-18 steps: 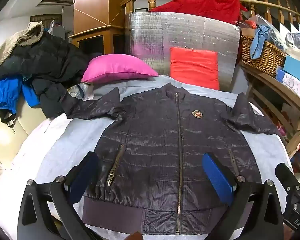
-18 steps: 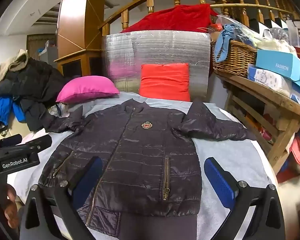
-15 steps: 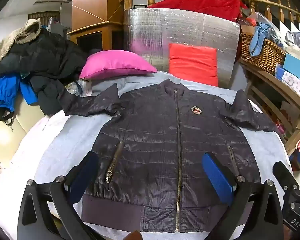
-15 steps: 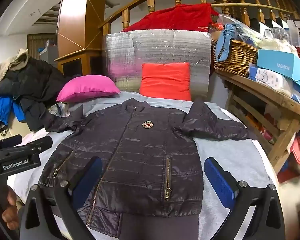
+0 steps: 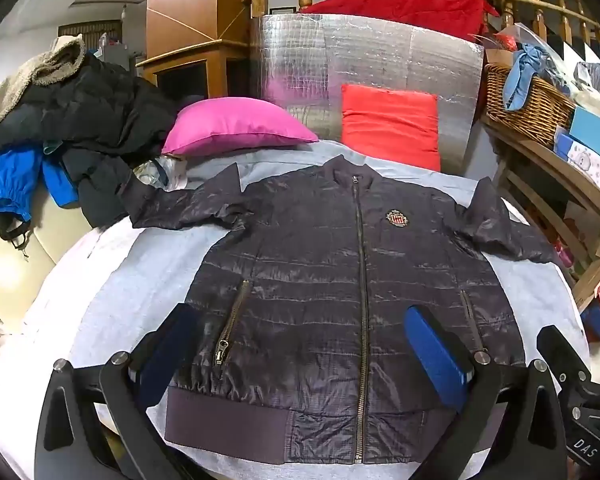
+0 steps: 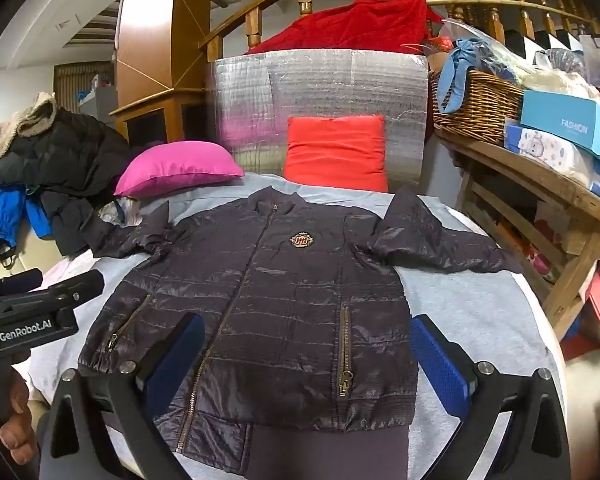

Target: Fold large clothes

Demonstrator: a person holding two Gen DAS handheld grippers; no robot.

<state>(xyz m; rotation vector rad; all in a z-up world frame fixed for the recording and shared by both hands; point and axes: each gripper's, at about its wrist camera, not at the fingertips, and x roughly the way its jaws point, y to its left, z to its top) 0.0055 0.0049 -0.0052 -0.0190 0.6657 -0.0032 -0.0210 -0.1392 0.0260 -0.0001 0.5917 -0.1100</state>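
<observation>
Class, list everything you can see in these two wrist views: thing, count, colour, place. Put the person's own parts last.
jacket: one, dark, zipped, flat on the grey sheet
pink pillow: one, behind the jacket, left
red cushion: one, against the silver foil panel
clothes pile: one, black, blue and beige, far left
wicker basket: one, brown, on the wooden shelf
boxes: several, blue, on that shelf
red blanket: one, over the railing
left tongs: blue pads, open
right tongs: blue pads, open

The jacket [image 6: 268, 304] hem runs past the right-wrist view's bottom edge.
</observation>
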